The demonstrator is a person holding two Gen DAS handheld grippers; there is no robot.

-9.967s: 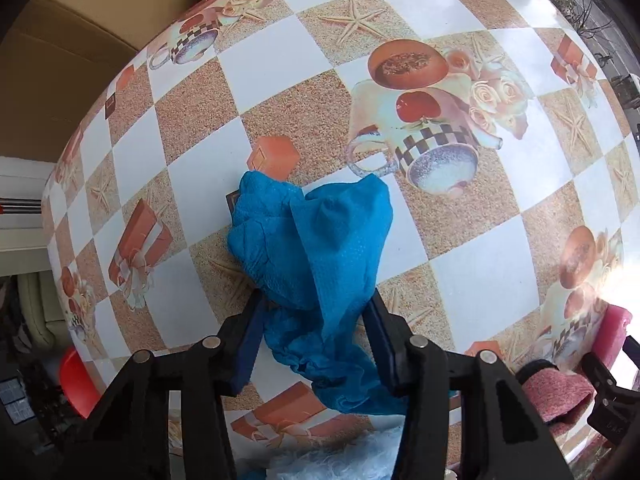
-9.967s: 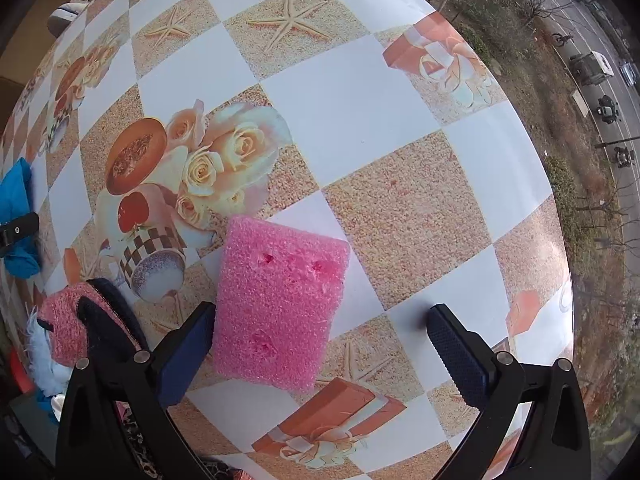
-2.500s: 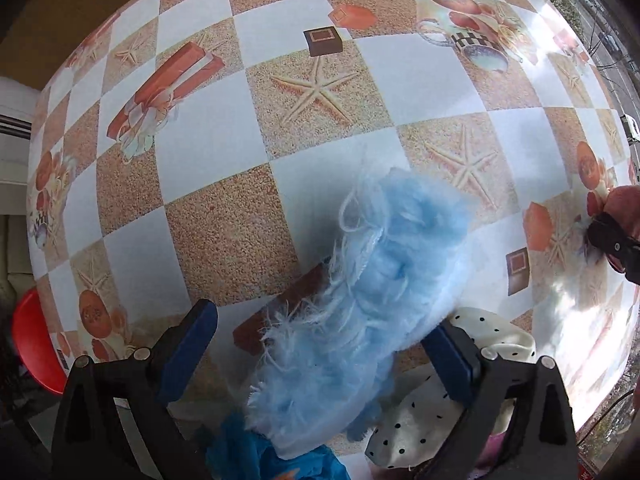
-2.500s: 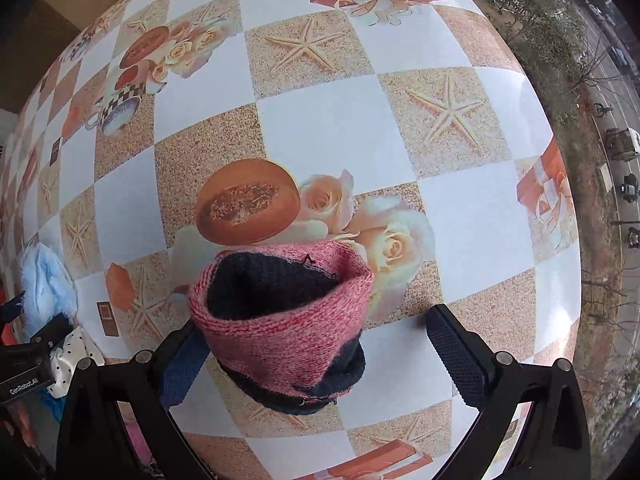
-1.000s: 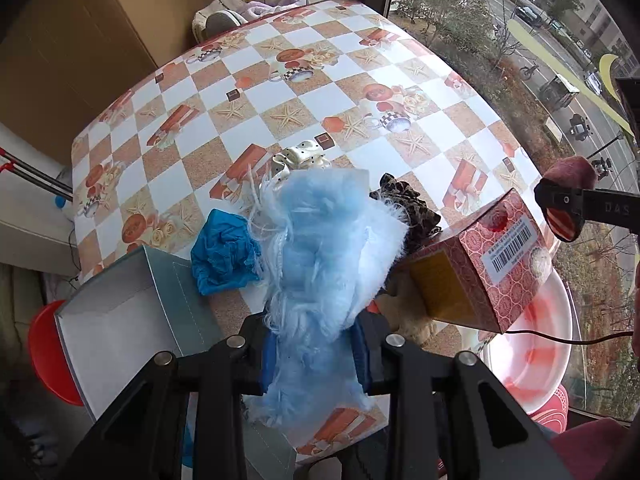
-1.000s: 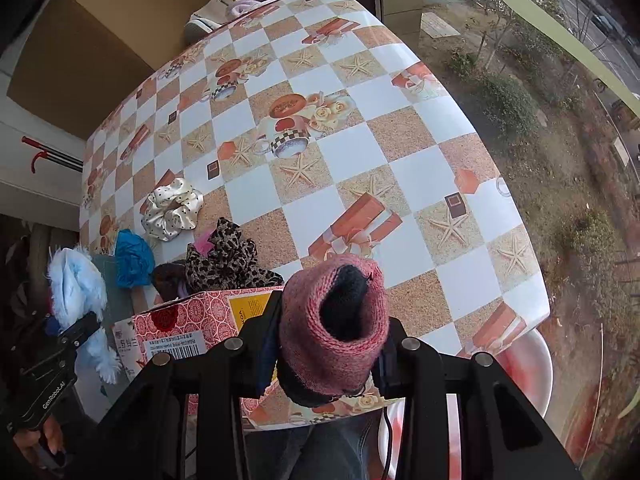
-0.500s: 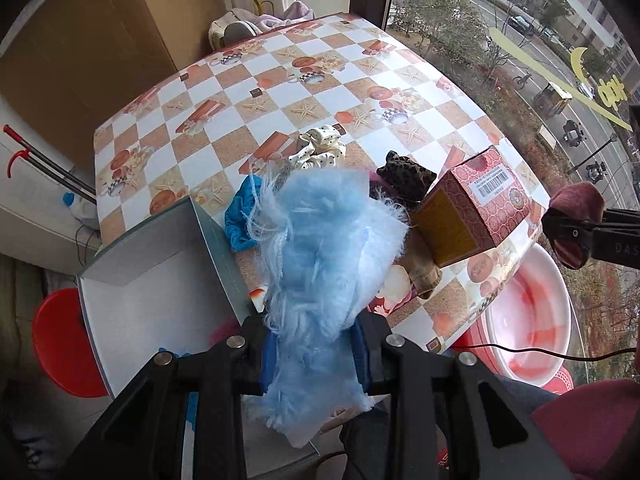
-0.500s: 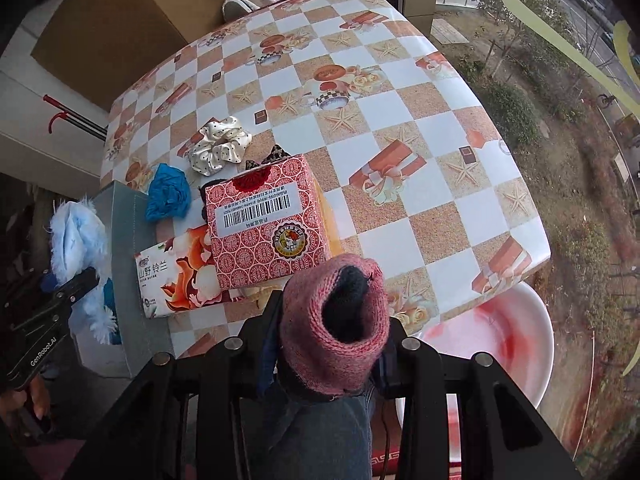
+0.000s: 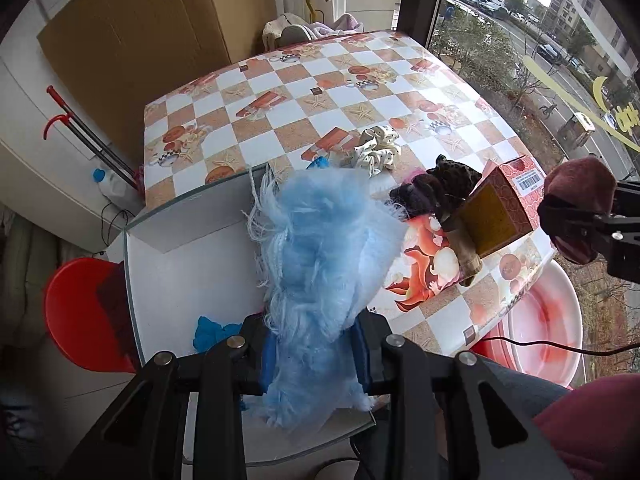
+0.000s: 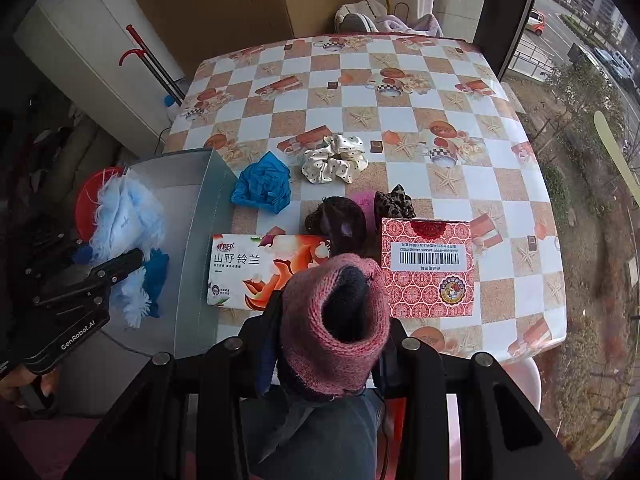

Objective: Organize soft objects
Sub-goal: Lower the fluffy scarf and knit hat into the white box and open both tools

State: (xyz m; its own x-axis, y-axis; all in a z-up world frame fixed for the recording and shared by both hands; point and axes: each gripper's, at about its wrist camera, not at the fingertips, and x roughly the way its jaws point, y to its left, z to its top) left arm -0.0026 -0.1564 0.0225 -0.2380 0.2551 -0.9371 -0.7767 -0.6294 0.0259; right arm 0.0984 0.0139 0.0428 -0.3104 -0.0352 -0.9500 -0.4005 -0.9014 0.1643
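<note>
My left claw is clamping the fluffy blue duster mid-body over the grey bin — light, squashy, shedding. My right claw is squeezing a knitted pink hat, right of that bin, near the tabletop edge.

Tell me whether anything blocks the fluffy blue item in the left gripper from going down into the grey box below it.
Nothing visible does. The left gripper holds the fluffy blue item right above the grey box, whose top is open. Inside, only a small blue piece lies on the floor near the jaws; the rest of the floor looks bare.
</note>
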